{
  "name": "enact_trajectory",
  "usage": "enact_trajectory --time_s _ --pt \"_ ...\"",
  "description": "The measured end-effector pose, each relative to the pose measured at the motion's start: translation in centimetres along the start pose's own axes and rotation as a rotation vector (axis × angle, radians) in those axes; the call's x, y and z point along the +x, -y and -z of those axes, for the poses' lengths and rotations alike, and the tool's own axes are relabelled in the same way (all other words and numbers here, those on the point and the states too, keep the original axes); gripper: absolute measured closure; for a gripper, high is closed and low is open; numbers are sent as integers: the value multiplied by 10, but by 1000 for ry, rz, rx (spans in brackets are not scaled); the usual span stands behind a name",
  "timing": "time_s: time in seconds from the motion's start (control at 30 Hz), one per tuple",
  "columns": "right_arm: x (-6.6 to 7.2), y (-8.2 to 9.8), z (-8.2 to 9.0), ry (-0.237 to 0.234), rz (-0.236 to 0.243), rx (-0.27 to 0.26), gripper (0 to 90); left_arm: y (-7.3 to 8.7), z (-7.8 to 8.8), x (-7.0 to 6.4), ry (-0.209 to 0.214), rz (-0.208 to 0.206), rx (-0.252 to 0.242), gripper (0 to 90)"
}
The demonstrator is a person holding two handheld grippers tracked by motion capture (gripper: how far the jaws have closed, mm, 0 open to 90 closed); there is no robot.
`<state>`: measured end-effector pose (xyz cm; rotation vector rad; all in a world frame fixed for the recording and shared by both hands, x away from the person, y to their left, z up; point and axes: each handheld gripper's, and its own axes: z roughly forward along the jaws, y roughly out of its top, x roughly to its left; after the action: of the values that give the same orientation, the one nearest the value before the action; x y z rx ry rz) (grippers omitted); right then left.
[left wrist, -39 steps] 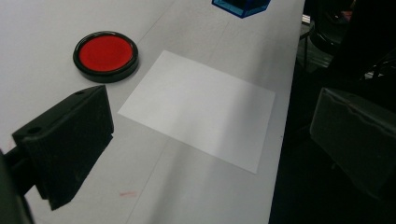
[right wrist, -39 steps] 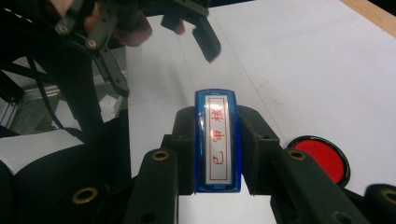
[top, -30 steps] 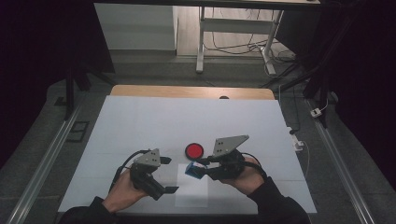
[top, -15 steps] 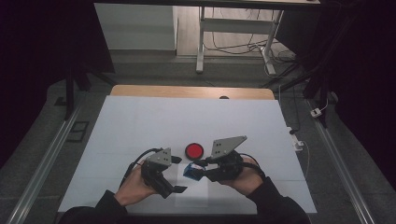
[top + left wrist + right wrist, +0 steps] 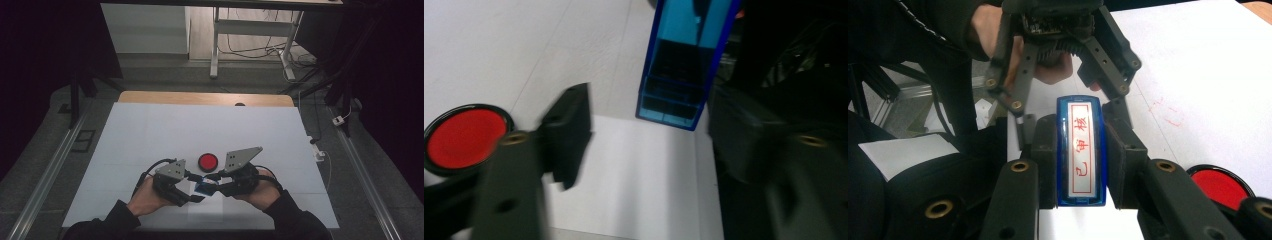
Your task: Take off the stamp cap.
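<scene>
A blue stamp (image 5: 1082, 150) with a white label and red characters is clamped lengthwise between the jaws of my right gripper (image 5: 1080, 127), which is shut on it. In the high view the stamp (image 5: 203, 188) hangs between both hands just above the table. My left gripper (image 5: 644, 135) faces it from the other side. Its jaws have just been closing and now flank the stamp's free end (image 5: 684, 60), with a gap still showing at the left jaw. A round red ink pad (image 5: 208, 161) with a black rim lies just beyond the grippers.
A white sheet of paper (image 5: 634, 185) lies on the white table (image 5: 150, 135) under the grippers. A wooden strip (image 5: 200, 98) edges the table's far side. The red ink pad (image 5: 1220, 187) sits close to the right gripper's jaw.
My left gripper has moved right, up to the stamp, and its jaws have narrowed around the stamp's free end. The right gripper has stayed put with the stamp.
</scene>
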<state>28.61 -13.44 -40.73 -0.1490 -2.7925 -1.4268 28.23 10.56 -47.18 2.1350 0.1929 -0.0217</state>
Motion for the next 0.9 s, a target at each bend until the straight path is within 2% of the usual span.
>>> enact_trajectory --time_s 0.07,0.27,0.5,0.7,0.9 --pt "0 0 0 -9 3 -4 694 1 1 1 19 -8 -6 498" --pt "1 0 0 -21 18 -15 695 2 0 1 52 -17 -3 598" --pt "1 0 1 -20 31 -18 695 1 0 1 72 -19 -16 659" --pt "1 0 2 -28 33 -35 695 3 1 4 116 6 -48 680" --pt "0 1 3 -35 37 -48 695 2 2 5 127 17 -52 690"
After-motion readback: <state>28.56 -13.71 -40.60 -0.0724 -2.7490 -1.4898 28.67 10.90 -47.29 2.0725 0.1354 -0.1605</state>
